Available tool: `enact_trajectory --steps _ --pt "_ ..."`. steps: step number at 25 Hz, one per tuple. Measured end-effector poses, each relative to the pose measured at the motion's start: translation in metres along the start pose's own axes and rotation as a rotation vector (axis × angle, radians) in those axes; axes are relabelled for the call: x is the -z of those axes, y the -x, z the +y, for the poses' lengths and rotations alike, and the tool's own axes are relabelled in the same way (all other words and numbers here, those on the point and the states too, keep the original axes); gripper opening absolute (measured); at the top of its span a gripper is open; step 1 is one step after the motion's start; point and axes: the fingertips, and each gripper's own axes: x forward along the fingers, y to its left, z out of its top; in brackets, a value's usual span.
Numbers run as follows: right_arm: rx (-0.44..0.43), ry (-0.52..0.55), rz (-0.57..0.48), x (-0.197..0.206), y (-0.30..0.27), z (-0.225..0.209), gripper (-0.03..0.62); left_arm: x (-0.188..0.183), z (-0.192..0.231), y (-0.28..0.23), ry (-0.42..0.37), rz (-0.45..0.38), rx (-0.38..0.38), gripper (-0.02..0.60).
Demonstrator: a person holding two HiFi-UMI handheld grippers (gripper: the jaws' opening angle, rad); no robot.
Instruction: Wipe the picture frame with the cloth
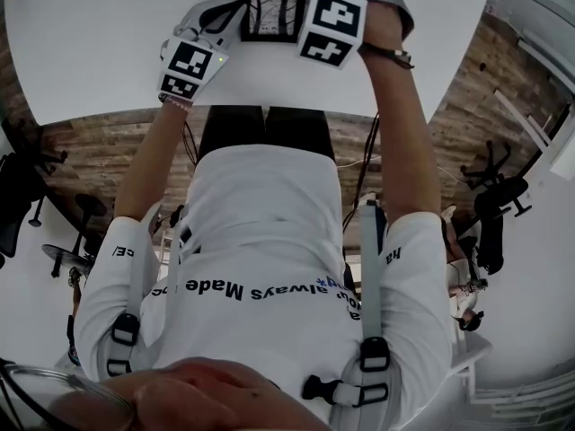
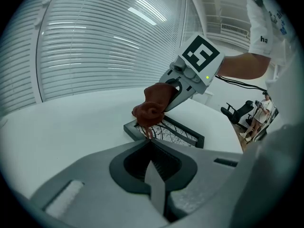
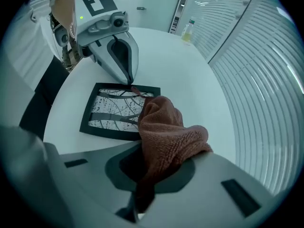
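Observation:
A black picture frame (image 3: 118, 110) with a branch print lies flat on the white table (image 3: 190, 70); it shows at the top of the head view as the frame (image 1: 269, 7). My right gripper (image 3: 156, 151) is shut on a brown cloth (image 3: 168, 134), which hangs over the frame's right edge and hides the fingertips. From the left gripper view the cloth (image 2: 152, 106) dangles onto the frame (image 2: 166, 132) under the right gripper (image 2: 167, 95). My left gripper (image 3: 129, 82) is shut, its tip touching the frame's far edge; the left gripper (image 2: 148, 140) meets the frame's near side.
A small bottle (image 3: 188, 31) stands far back on the table. Window blinds (image 2: 104, 46) run along one side. Office chairs (image 2: 240, 110) stand on the floor past the table's edge. The person's torso (image 1: 278, 268) is close to the table's near rim.

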Motion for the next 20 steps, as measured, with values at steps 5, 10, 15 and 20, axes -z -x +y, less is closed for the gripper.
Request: enact_trajectory --steps 5,10,15,20 --pt "-0.026 0.041 0.004 0.000 0.003 0.015 0.018 0.000 0.000 -0.002 0.001 0.004 0.000 0.002" --pt "-0.069 0.075 -0.003 -0.002 0.008 0.046 0.019 0.001 0.000 -0.002 0.000 0.004 -0.004 0.002" --pt "-0.118 0.102 -0.017 -0.004 0.013 0.088 0.018 0.002 0.000 -0.002 0.001 0.005 -0.009 0.002" --pt "-0.168 0.109 -0.032 -0.005 0.022 0.125 0.018 0.000 0.000 -0.001 0.002 0.005 -0.011 0.002"
